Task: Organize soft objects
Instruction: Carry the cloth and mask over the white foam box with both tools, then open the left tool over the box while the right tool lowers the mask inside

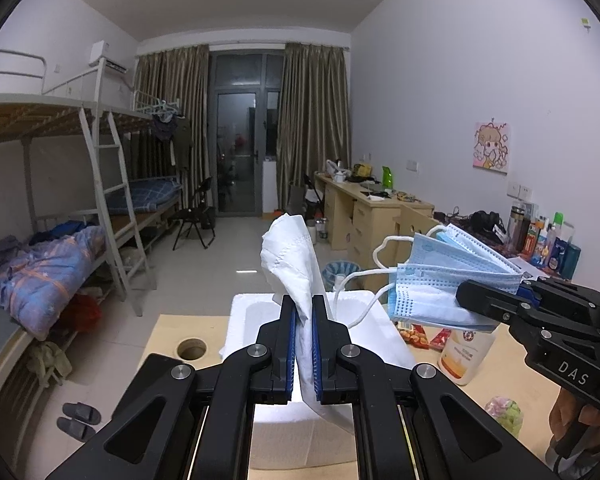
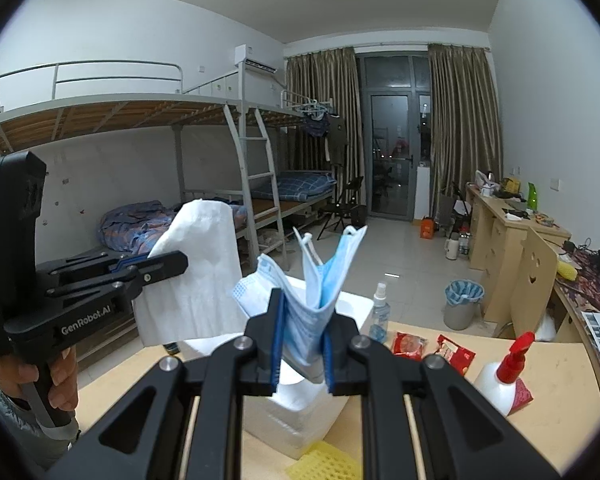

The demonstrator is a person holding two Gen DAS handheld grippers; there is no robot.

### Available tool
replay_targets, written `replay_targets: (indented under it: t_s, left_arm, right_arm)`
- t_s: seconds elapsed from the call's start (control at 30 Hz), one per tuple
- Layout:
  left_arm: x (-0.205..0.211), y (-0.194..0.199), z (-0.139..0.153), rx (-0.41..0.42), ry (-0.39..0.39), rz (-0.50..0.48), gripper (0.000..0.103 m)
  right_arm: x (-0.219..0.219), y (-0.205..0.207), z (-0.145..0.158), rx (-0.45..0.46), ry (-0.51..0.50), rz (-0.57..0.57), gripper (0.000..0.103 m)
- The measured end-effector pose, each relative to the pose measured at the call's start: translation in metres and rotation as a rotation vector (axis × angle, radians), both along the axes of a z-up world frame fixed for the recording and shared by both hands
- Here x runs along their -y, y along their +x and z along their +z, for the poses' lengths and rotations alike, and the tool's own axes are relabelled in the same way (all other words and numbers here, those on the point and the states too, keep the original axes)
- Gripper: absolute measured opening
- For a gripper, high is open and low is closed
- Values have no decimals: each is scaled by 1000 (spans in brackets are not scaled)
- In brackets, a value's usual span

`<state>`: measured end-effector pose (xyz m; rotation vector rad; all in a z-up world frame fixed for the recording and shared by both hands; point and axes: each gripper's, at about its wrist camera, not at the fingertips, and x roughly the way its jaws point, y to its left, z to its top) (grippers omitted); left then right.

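Above the white foam box (image 2: 300,408) on the table (image 2: 440,416), both held items hang in the air, not yet put away. To the left of the box's middle, the left gripper (image 1: 303,344) is clenched on a white folded tissue (image 1: 290,256), whose loose upper part stands up out of the jaws while a lower flap hangs toward the box. To the right of that, the right gripper (image 2: 302,344) is clamped on a bunch of blue face masks (image 2: 312,300), their ear loops trailing free toward the box.

Judging from this, the step in hand is to carry both soft things to the box and lay them in. To do it well, I would lower each gripper until the dangling end is inside the box's walls before letting go, and keep the two apart so the mask loops do not catch on the tissue or the other gripper. Placing one item first, then the other beside it, should keep the pile tidy. The spray bottle (image 2: 378,312) just right of the box could be knocked, so approach from above.
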<state>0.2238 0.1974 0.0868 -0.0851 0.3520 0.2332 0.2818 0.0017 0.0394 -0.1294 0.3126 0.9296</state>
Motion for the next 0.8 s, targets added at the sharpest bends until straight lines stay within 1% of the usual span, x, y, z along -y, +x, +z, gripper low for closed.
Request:
replay_targets:
  t_s: [0.23, 0.3, 0.4, 0.47, 0.5, 0.53, 0.57, 0.6, 0.63, 0.73, 0.77, 0.8]
  left_arm:
    - [-10, 33, -15, -43, -19, -26, 7]
    - [-12, 40, -20, -58, -25, -46, 7]
    - [-18, 49, -26, -72, -46, -38, 8]
    - [-23, 53, -32, -97, -62, -30, 16]
    - [-24, 55, -34, -102, -66, -28, 27]
    - [-26, 55, -35, -99, -72, -26, 44]
    - [-28, 53, -35, -90, -77, -21, 54]
    - [-28, 51, -36, -80, -74, -17, 72]
    - [-28, 47, -35, -64, -65, -8, 78]
    - [-28, 36, -33, -29, -38, 9, 80]
    - [-29, 32, -33, -18, -36, 16, 81]
    - [-30, 29, -33, -9, -35, 25, 85]
  right_arm:
    - [-1, 12, -9, -22, -6, -26, 20]
    - [-2, 16, -8, -26, -6, -29, 20]
    - [-3, 19, -10, -32, -10, -34, 20]
    - [-4, 22, -10, -36, -9, -43, 20]
    - [-3, 25, -9, -39, -8, -44, 20]
    - [-4, 27, -9, -43, -8, -46, 20]
    - [-5, 29, -8, -44, -9, -50, 20]
    - [-5, 30, -8, -45, -10, -51, 20]
    - [-5, 30, -8, -45, -10, -52, 20]
    - [-7, 31, -7, -46, -14, -56, 20]
    - [-8, 32, -7, -47, -15, -53, 20]
    - [-9, 32, -7, -48, -17, -52, 20]
